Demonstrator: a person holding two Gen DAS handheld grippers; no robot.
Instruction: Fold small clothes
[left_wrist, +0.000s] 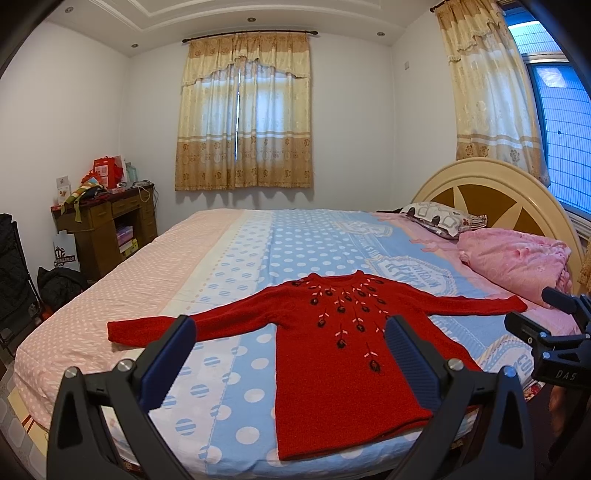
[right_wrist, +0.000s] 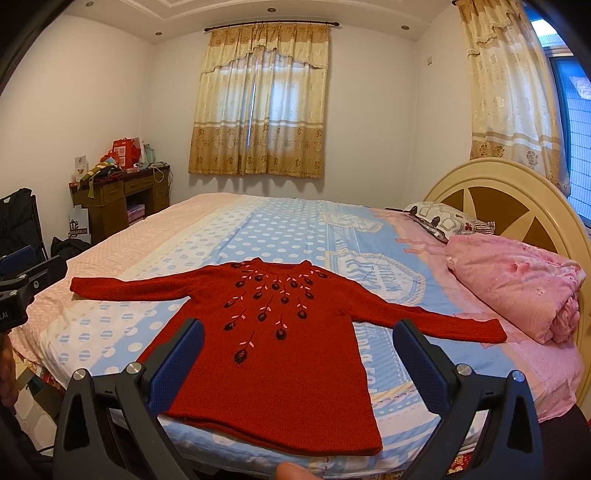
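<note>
My left claw (left_wrist: 291, 354) was wide open, and it held nothing. My right claw (right_wrist: 299, 354) was wide open too, and it held nothing. Both hung in the air at the near side of the bed (left_wrist: 236, 236), not touching it. The red sweater (left_wrist: 343, 354) lay flat on the spotty bed sheet (left_wrist: 251, 373), front side up, with dark little flowers sewn near the neck. Its two arms were spread straight out to the sides. Its bottom edge was close to the near edge of the bed, right in front of me. Nothing was folded yet. The sweater looked knitted, so I thought it would be soft and floppy and light. It would not break. I thought it might stretch and sag if I lifted it by one small bit. It might also cling to the sheet and bunch up if I dragged it. So I thought the best places to pinch were the ends of the arms, one in each claw. I could lay each arm across the chest. Then I could pinch the two bottom corners and bring them up to the neck. The pink pillow (left_wrist: 517, 262) lay near the tip of one arm, so I had to take care there.
</note>
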